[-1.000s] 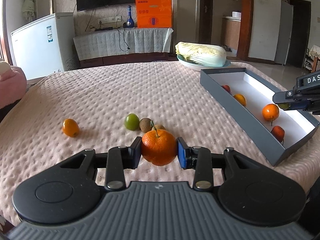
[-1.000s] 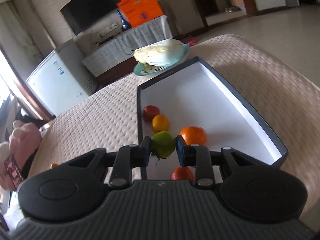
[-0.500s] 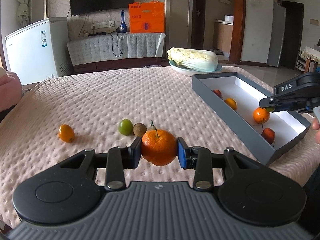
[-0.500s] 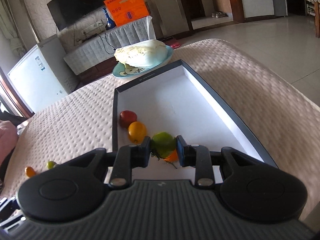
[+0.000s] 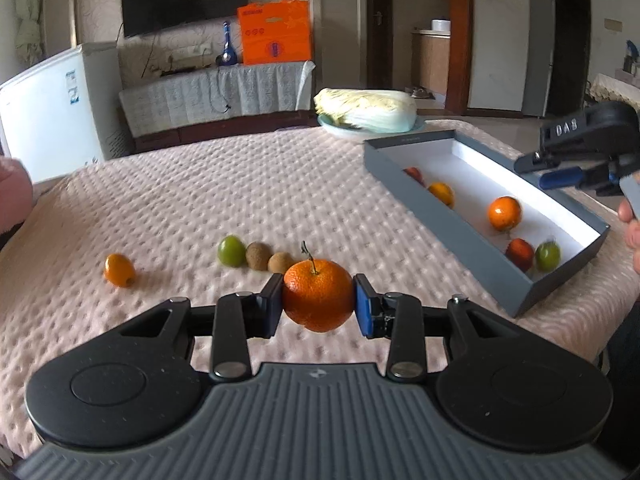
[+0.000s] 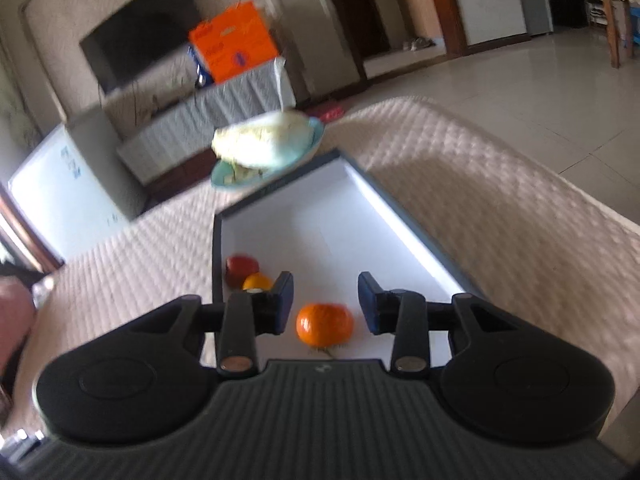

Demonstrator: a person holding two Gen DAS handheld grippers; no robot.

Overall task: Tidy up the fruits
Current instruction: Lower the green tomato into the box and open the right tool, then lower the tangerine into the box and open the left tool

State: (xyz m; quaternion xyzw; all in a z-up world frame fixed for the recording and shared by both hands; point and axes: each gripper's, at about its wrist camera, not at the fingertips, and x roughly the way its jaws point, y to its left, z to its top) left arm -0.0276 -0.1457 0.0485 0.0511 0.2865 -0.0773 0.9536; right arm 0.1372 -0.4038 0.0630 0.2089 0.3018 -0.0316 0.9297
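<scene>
My left gripper is shut on a large orange with a stem, held just above the pink bedspread. A green fruit, two brown kiwis and a small orange fruit lie on the spread ahead of it. The grey box at the right holds a red fruit, a green fruit, an orange and further fruits. My right gripper is open and empty above the box, over an orange; it also shows in the left wrist view.
A cabbage on a blue plate sits beyond the box's far end. A white freezer and a cloth-covered cabinet stand past the bed. The bed's right edge drops to a tiled floor.
My right gripper opened and let go of the green fruit, which now lies in the box's near end. The gripper lifted back. My left gripper still holds the orange.
</scene>
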